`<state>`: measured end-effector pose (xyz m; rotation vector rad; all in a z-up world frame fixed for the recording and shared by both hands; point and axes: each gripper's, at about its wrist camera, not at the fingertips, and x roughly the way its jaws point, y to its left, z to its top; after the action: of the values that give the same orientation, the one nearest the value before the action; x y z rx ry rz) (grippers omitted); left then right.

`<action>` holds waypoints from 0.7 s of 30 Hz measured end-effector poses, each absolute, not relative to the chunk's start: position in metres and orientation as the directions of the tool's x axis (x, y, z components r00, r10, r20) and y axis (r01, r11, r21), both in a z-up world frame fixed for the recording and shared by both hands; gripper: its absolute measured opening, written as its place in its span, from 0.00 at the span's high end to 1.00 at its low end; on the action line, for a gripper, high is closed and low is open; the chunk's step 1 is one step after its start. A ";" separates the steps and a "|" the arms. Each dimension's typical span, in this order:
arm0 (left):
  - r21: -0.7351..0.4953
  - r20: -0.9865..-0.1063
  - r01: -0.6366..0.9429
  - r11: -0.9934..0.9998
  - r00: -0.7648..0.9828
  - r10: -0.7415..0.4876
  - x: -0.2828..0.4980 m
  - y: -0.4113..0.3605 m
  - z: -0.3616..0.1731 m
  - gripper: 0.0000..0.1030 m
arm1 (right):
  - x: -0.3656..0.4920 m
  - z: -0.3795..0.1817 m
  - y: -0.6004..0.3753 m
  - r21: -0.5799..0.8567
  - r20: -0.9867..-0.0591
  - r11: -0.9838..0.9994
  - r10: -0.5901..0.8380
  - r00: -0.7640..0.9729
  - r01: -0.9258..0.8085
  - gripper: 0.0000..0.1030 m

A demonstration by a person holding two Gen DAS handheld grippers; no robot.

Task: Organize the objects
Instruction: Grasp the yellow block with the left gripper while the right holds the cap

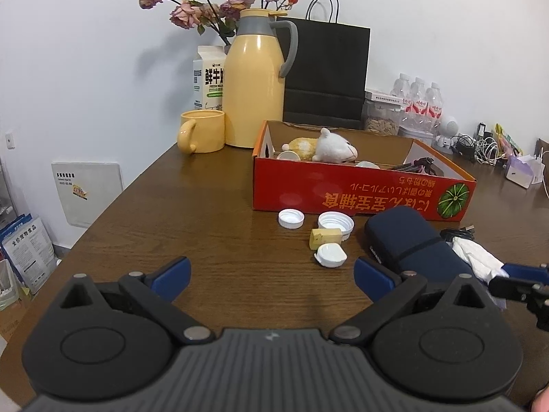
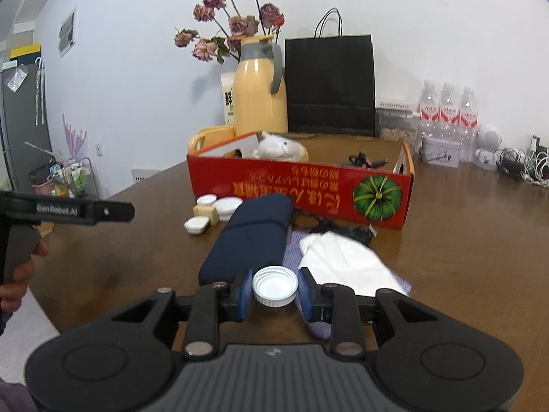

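My right gripper [image 2: 275,291] clamps a white bottle cap [image 2: 275,285] between its blue pads, low in the frame's centre. My left gripper [image 1: 272,276] stands wide apart over bare wooden table [image 1: 206,206]. Beyond lie a navy case [image 2: 254,237], white tissue [image 2: 346,261], more caps [image 1: 291,218], and the red cardboard box [image 2: 302,189] at mid-frame.

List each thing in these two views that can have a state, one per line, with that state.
left gripper: open, holding nothing
right gripper: shut on white cap
white cap: open side up, held
red box: open-topped, plush toy lying inside
yellow jug: upright, lid on
yellow mug: upright
black bag: standing
navy case: closed, lying flat
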<state>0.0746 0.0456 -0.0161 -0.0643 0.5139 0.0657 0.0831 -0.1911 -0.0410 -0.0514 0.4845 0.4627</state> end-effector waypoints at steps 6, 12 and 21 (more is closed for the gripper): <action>-0.037 -0.506 -0.061 0.997 0.862 0.034 0.101 0.037 -0.019 0.00 | 0.107 -0.037 -0.192 0.060 -0.436 0.907 0.399 0.807 -0.416 0.74; -0.011 -0.536 -0.044 0.999 0.844 0.031 0.136 0.023 -0.027 0.00 | 0.127 -0.035 -0.192 0.059 -0.420 0.918 0.380 0.824 -0.393 0.74; -0.027 -0.609 -0.068 0.997 0.793 0.038 0.177 0.009 -0.043 0.29 | 0.142 -0.039 -0.192 0.067 -0.421 0.921 0.374 0.826 -0.383 0.74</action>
<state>0.1769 0.0093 -0.0428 -0.0483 0.6535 0.0568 0.1422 -0.1921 -0.0389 -0.0211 0.4430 0.4021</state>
